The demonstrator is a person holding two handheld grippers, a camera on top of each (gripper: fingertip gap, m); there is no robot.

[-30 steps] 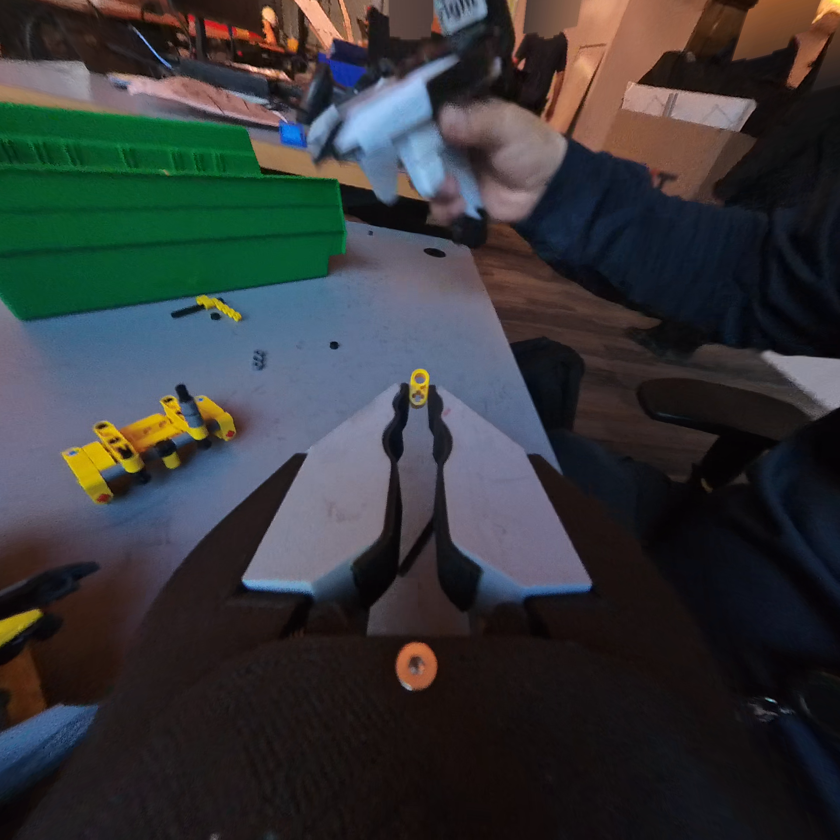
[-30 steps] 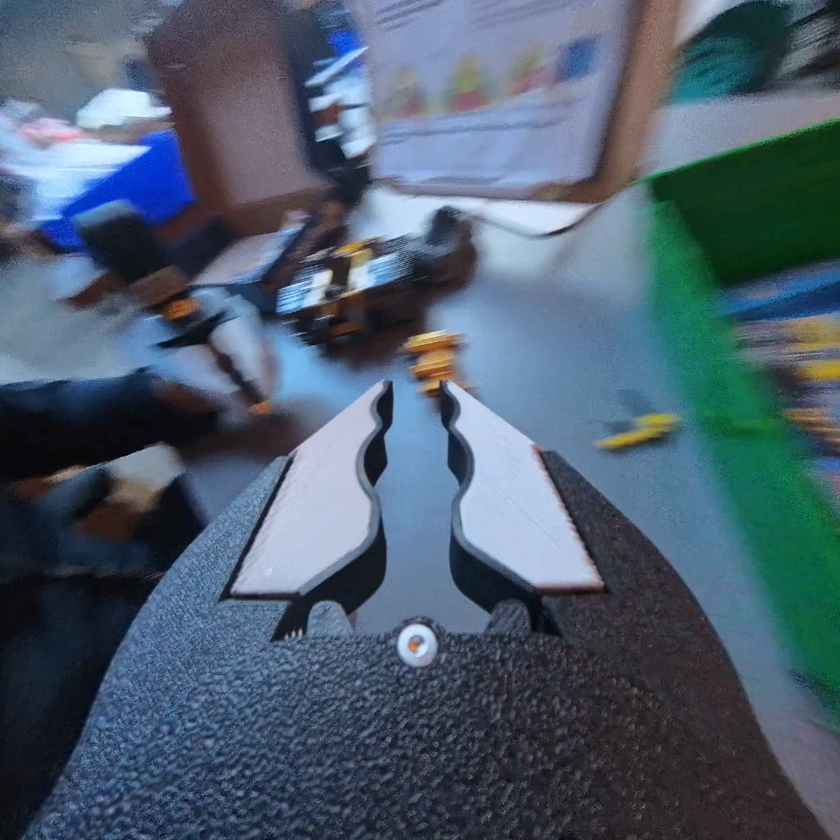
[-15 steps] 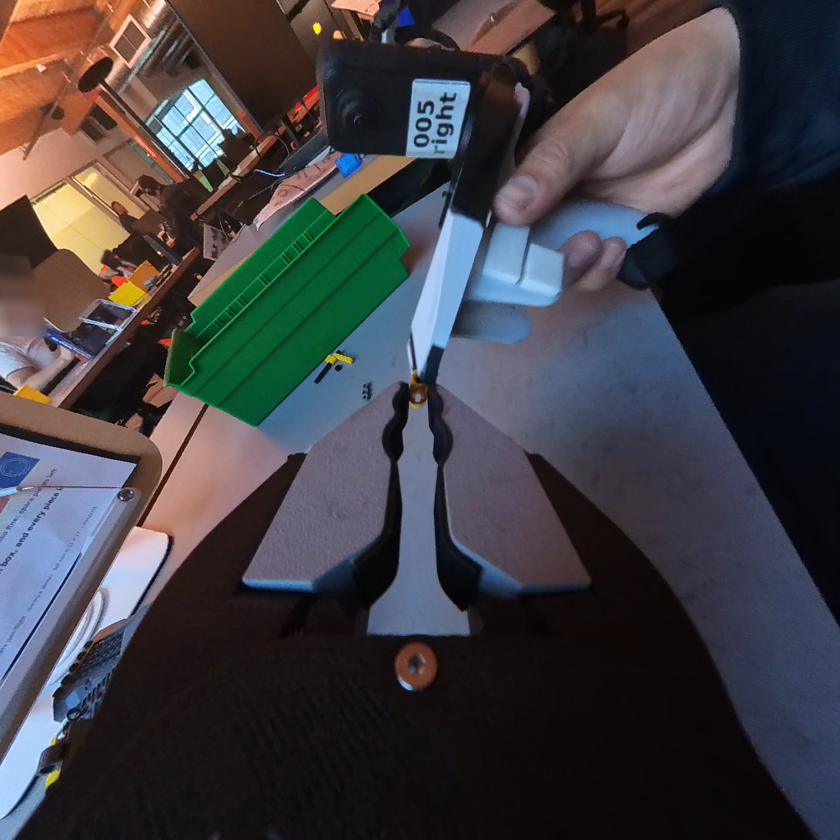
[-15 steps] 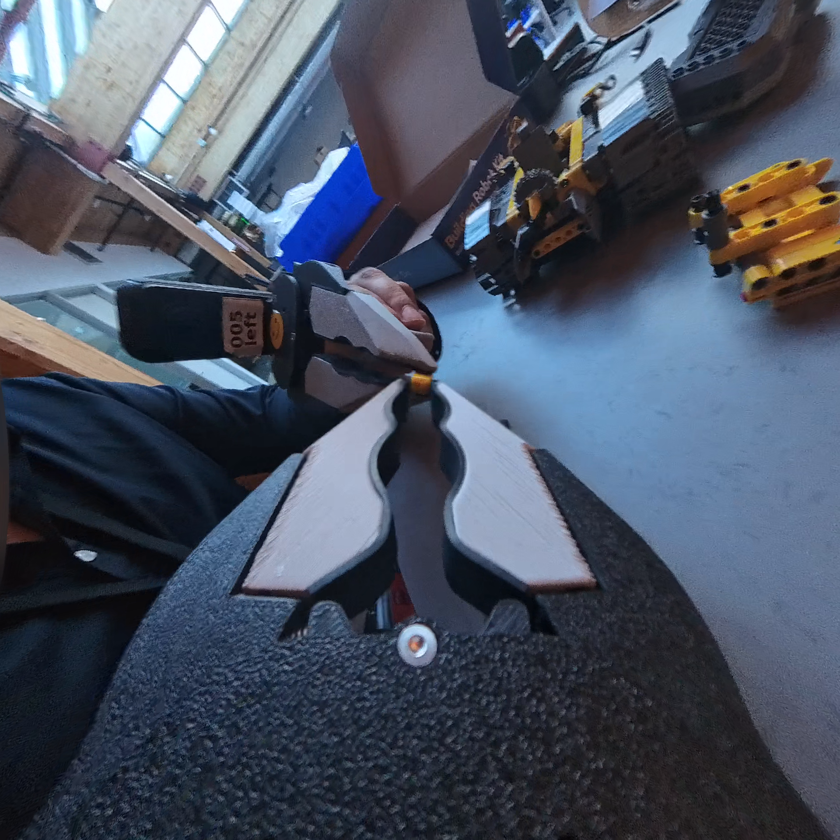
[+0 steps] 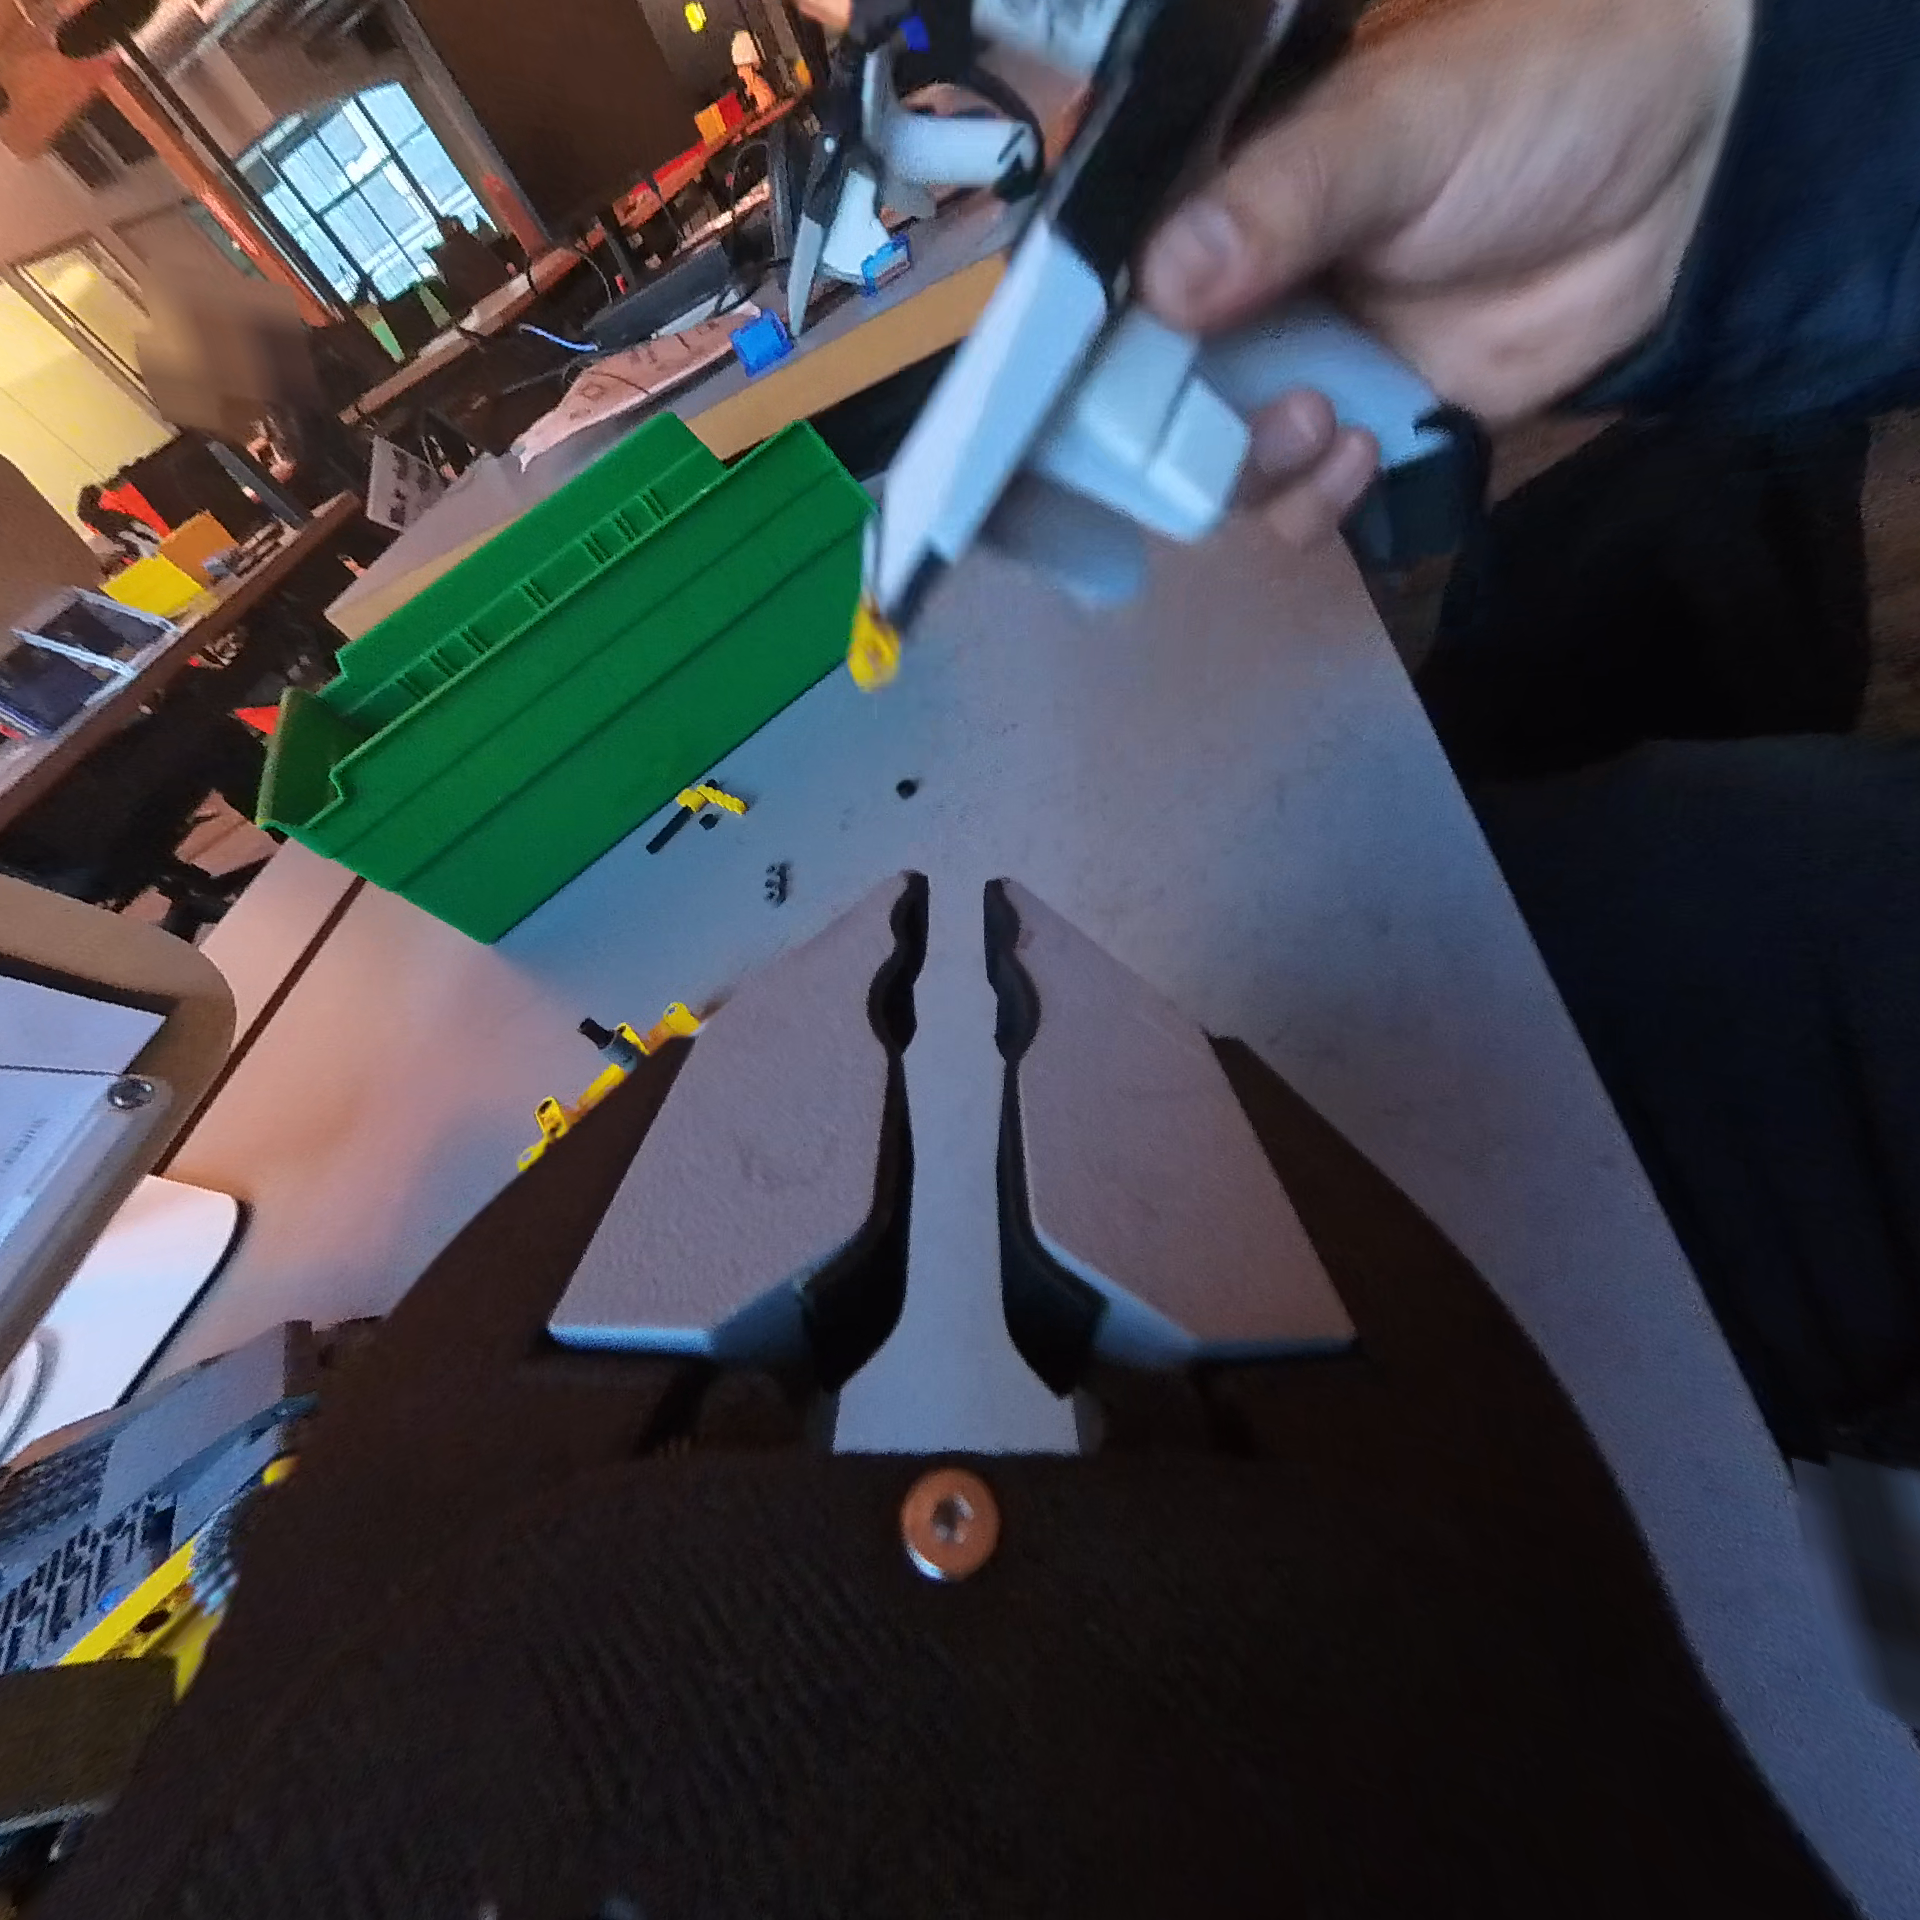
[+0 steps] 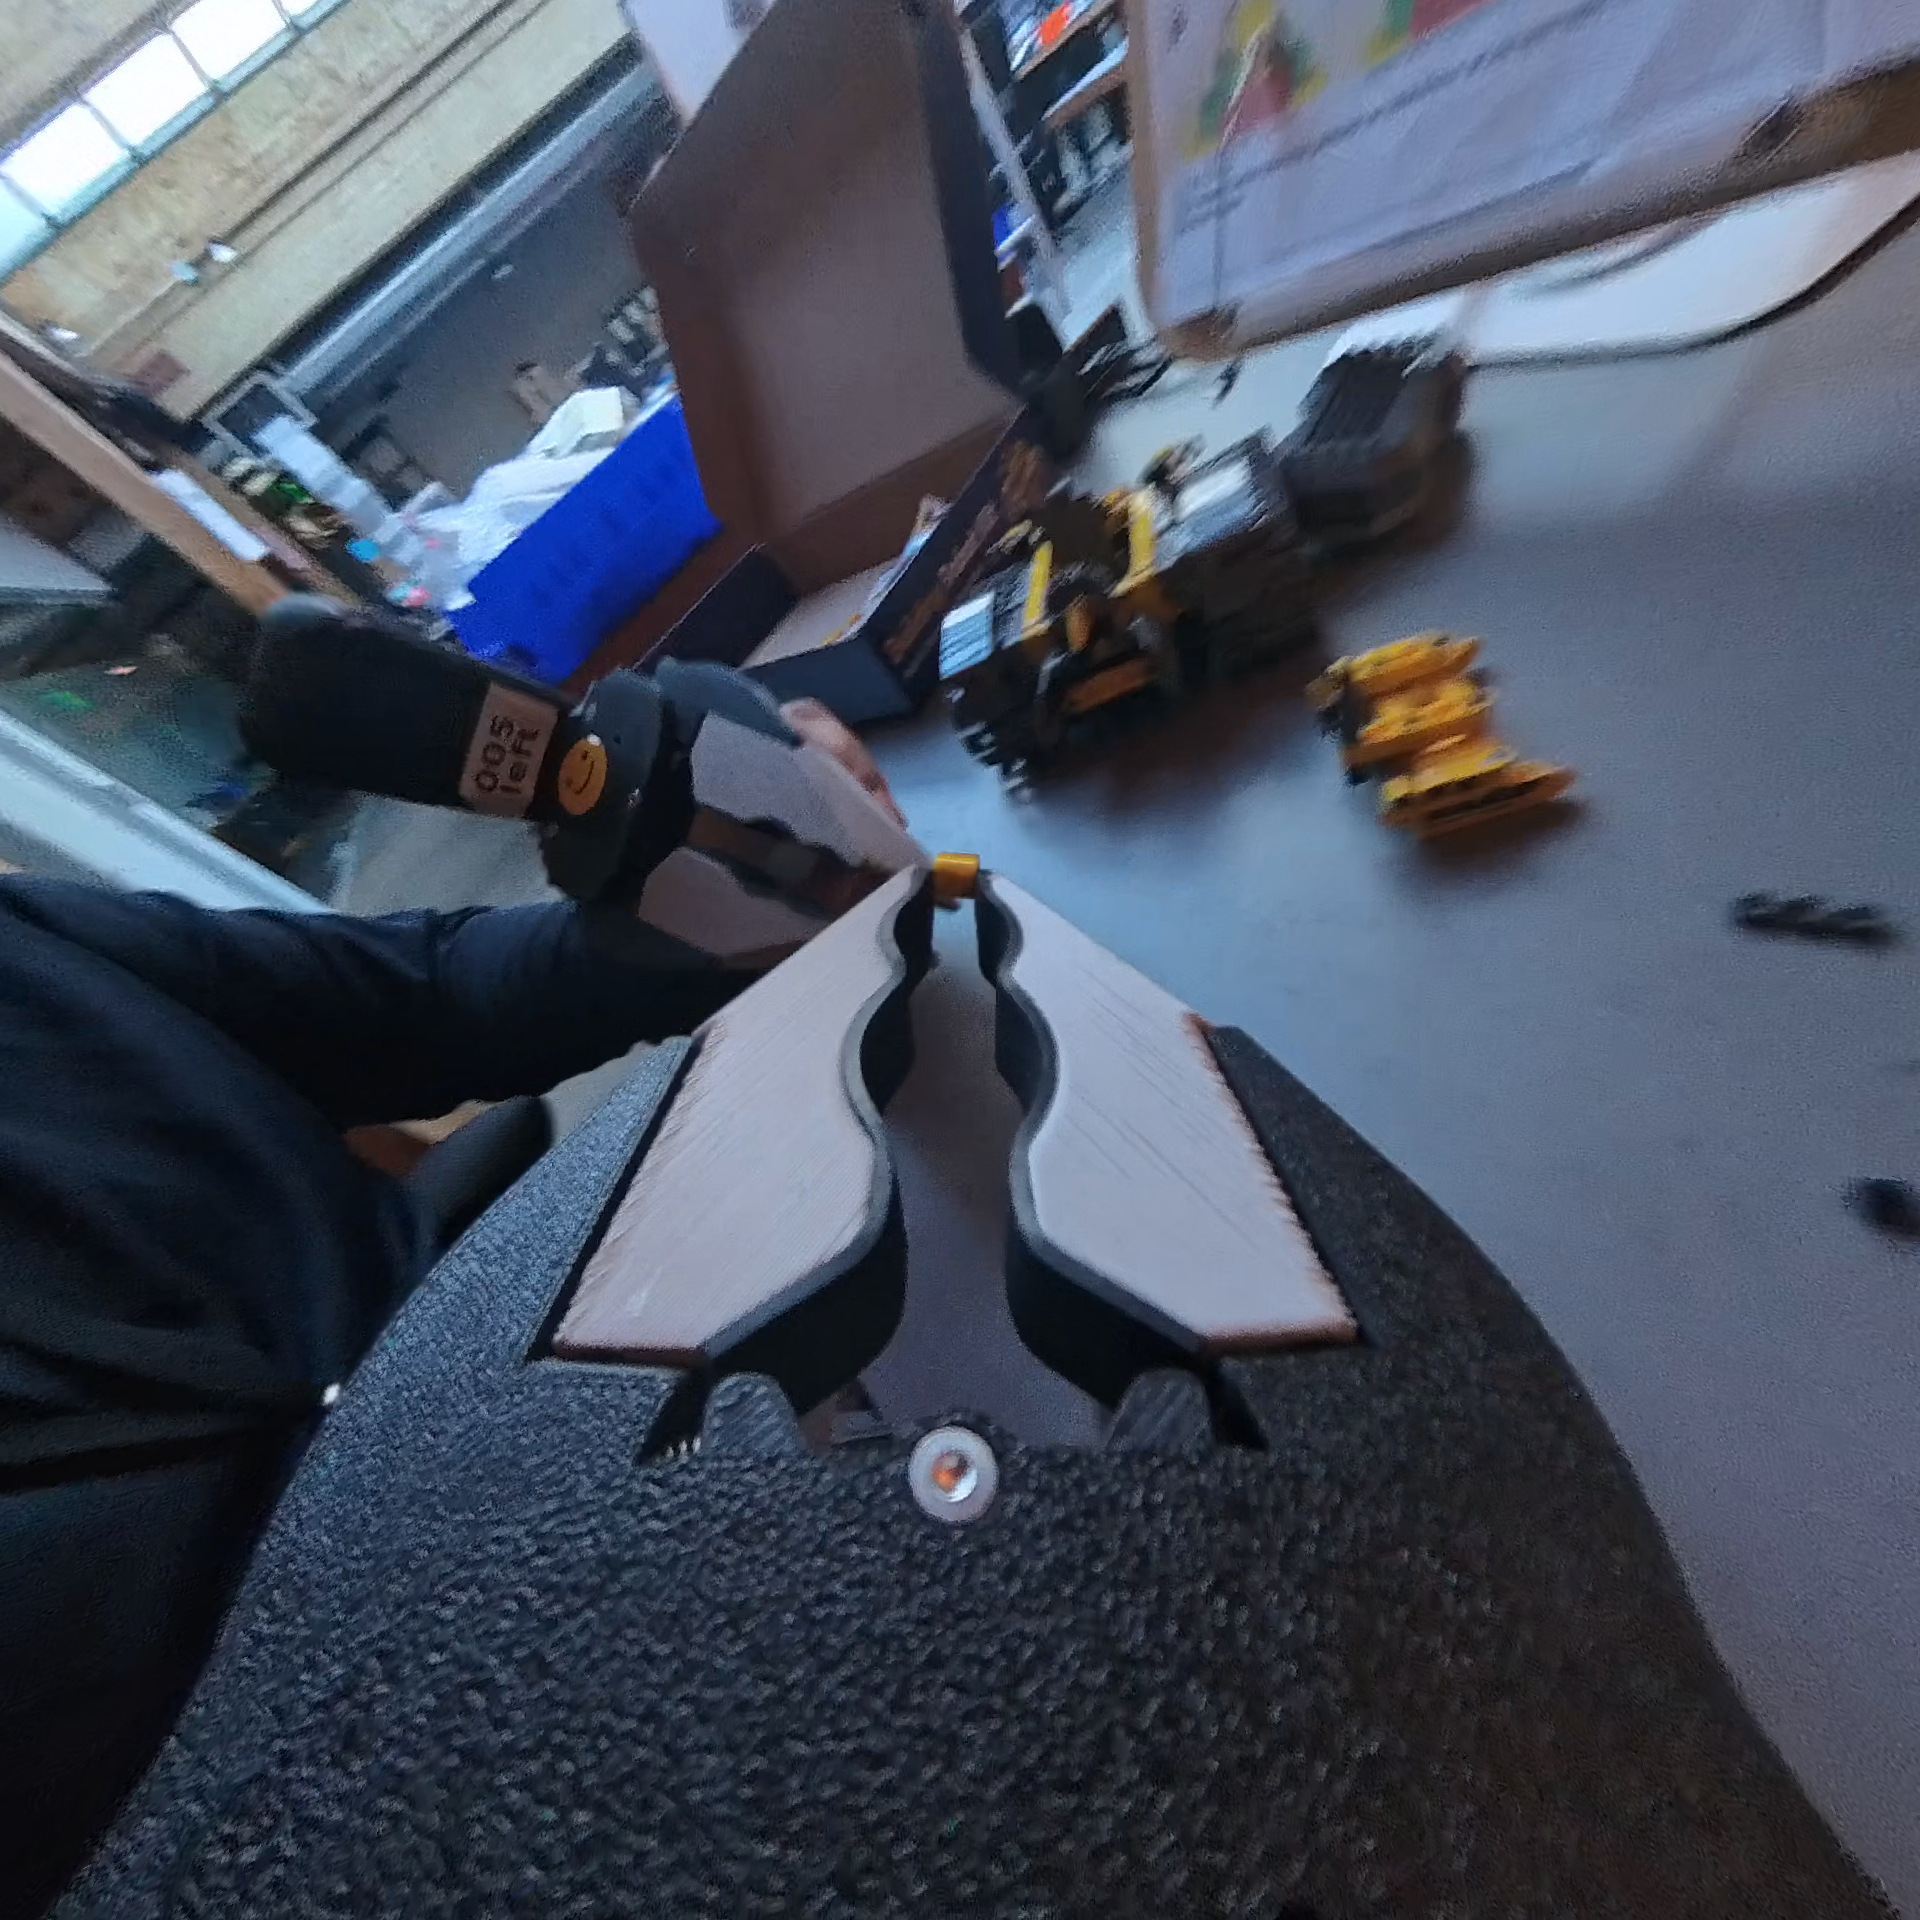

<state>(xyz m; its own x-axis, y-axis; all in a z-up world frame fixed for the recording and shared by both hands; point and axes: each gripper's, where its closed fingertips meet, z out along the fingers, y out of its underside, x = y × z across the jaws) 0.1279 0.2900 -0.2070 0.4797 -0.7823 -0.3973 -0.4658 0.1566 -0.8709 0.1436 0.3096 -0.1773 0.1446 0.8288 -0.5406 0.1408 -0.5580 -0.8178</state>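
My right gripper (image 6: 954, 896) is shut on a small yellow brick piece (image 6: 956, 871) held at its fingertips above the grey table (image 6: 1507, 1039). In the left wrist view the right gripper (image 5: 883, 613), held by a hand (image 5: 1455, 177), carries the same yellow piece (image 5: 873, 652) in the air in front of a green bin (image 5: 582, 675). My left gripper (image 5: 948, 896) is empty, its jaws a narrow gap apart, a short way below and behind the piece. It also shows in the right wrist view (image 6: 727, 800), just left of the piece.
A yellow brick assembly (image 6: 1439, 727) lies on the table beside a black and yellow brick vehicle (image 6: 1132, 613). Small yellow and black loose parts (image 5: 707, 808) lie by the bin. A framed board (image 6: 1507, 135) stands at the back. The table's edge (image 5: 1507, 935) runs on the right.
The yellow piece has passed from my left gripper to my right one. The left gripper let go and the two have drawn apart.
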